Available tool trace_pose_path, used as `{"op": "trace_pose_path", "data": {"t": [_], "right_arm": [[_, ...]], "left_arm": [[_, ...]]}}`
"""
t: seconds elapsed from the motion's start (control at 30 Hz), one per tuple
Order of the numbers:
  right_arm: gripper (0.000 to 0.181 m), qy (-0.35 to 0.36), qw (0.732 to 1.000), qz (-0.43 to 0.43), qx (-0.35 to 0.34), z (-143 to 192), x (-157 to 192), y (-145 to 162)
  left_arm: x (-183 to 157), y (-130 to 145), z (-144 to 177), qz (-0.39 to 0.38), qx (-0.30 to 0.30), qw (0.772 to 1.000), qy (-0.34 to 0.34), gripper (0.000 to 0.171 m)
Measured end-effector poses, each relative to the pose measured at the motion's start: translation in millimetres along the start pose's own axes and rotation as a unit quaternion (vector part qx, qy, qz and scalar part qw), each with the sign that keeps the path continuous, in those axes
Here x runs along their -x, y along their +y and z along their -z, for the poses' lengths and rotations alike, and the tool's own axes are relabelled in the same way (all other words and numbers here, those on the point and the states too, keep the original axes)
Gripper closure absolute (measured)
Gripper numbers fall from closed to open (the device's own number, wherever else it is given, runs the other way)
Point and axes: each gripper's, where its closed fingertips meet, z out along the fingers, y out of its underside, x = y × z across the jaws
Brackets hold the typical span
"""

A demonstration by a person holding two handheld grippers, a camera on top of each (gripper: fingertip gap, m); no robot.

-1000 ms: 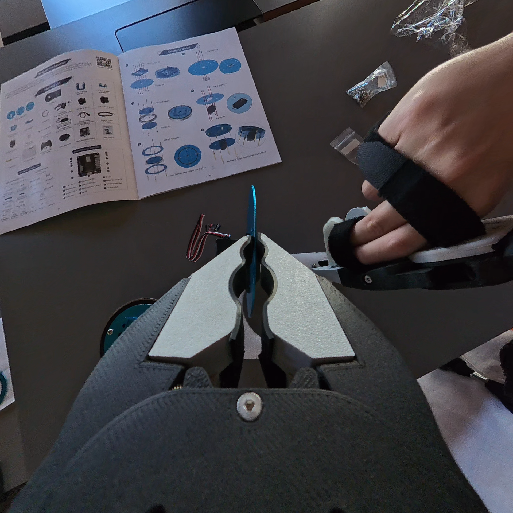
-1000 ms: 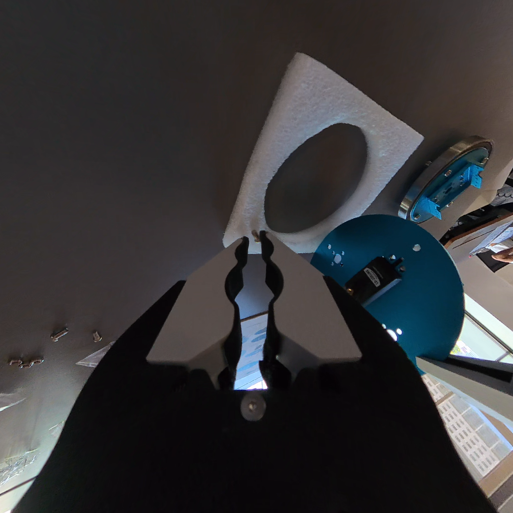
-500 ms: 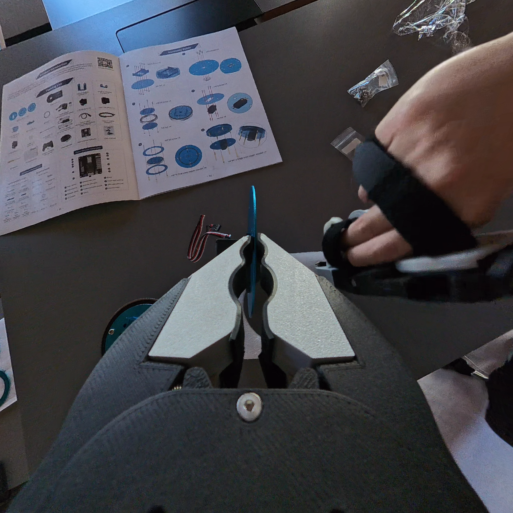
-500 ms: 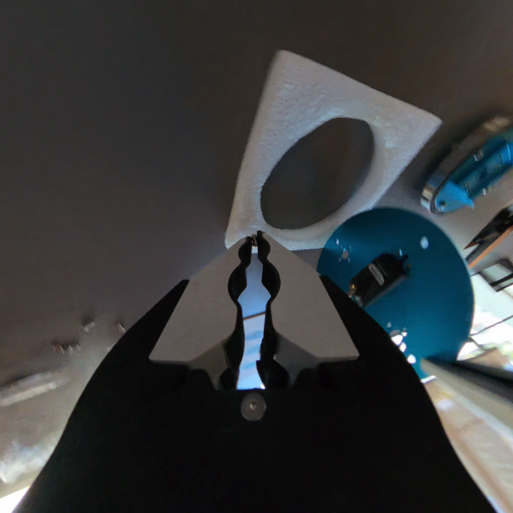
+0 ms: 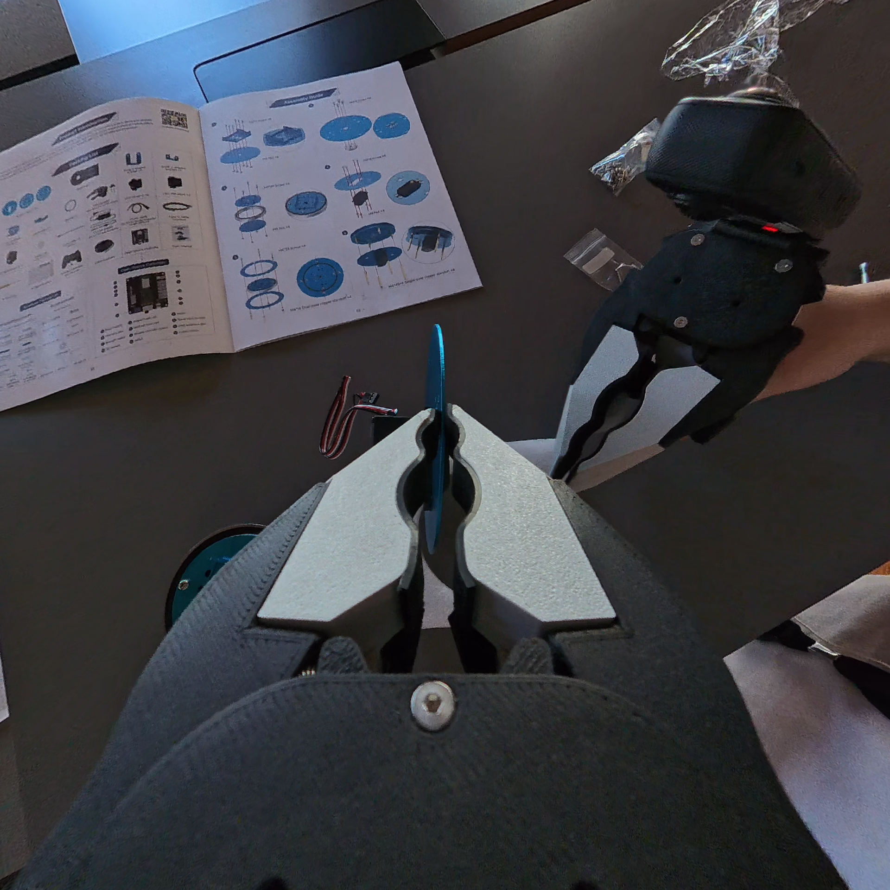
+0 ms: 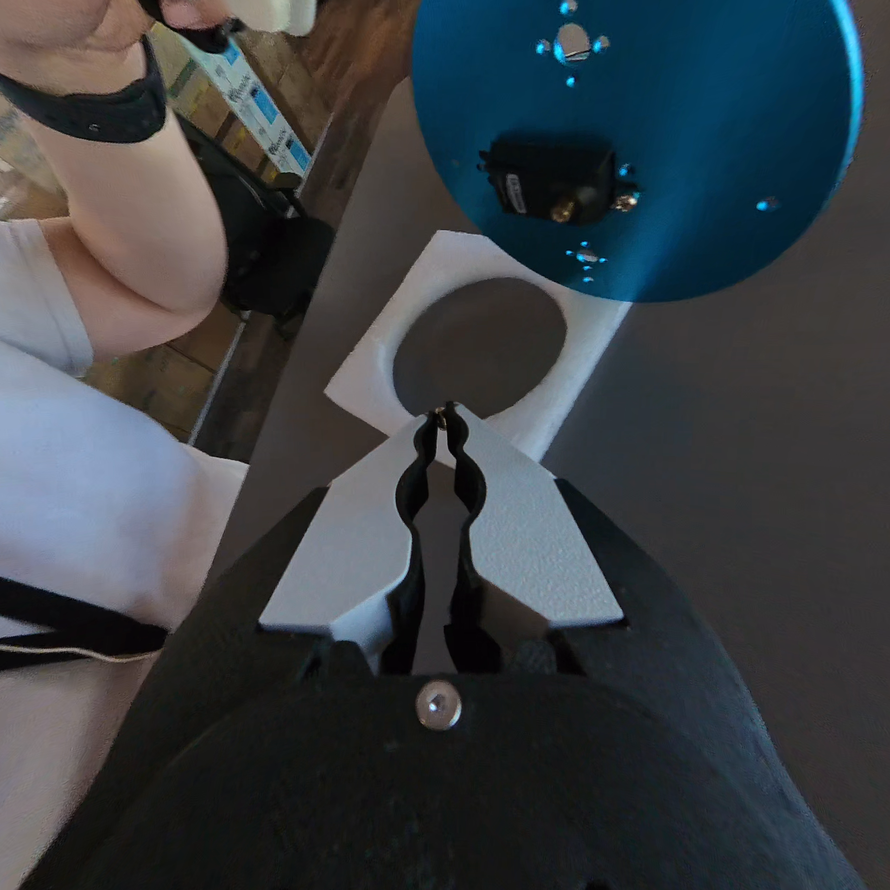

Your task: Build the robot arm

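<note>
My left gripper (image 5: 437,414) is shut on a thin blue round plate (image 5: 436,385) and holds it on edge above the dark table (image 5: 144,481). In the right wrist view the plate (image 6: 674,120) shows face-on, with a black servo (image 6: 549,180) mounted on it. My right gripper (image 6: 440,412) is shut on a small brass screw (image 6: 439,412) at its tips, above a white foam square with a round hole (image 6: 366,375). The right gripper also shows in the left wrist view (image 5: 561,474), pointing down just right of the plate.
An open instruction booklet (image 5: 216,216) lies at the back left. A red-and-black wire bundle (image 5: 342,424) lies behind the plate. A round blue and metal part (image 5: 202,573) sits at the left. Small plastic bags (image 5: 602,260) with hardware lie at the right. A person's arm (image 6: 120,216) is at the left. One gripper's finger ends stand about 12 cm off the other's.
The right gripper has turned over and swung round, its tips now pointing down beside the blue plate, and its jaws have closed further on the small screw. The left gripper has held still.
</note>
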Motion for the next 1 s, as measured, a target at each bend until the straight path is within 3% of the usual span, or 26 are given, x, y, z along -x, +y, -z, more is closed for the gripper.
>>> {"op": "trace_pose_path", "data": {"t": [0.3,1.0], "right_arm": [[0.178,0.052,0.998,0.037,0.012,1,-14,10],[0.176,0.069,0.995,0.069,0.032,3,-11,13]], "left_arm": [[1,0,0,0.002,-0.002,1.000,0.003,0.171],[-1,-1,-1,0.000,-0.002,1.000,0.007,0.171]]}}
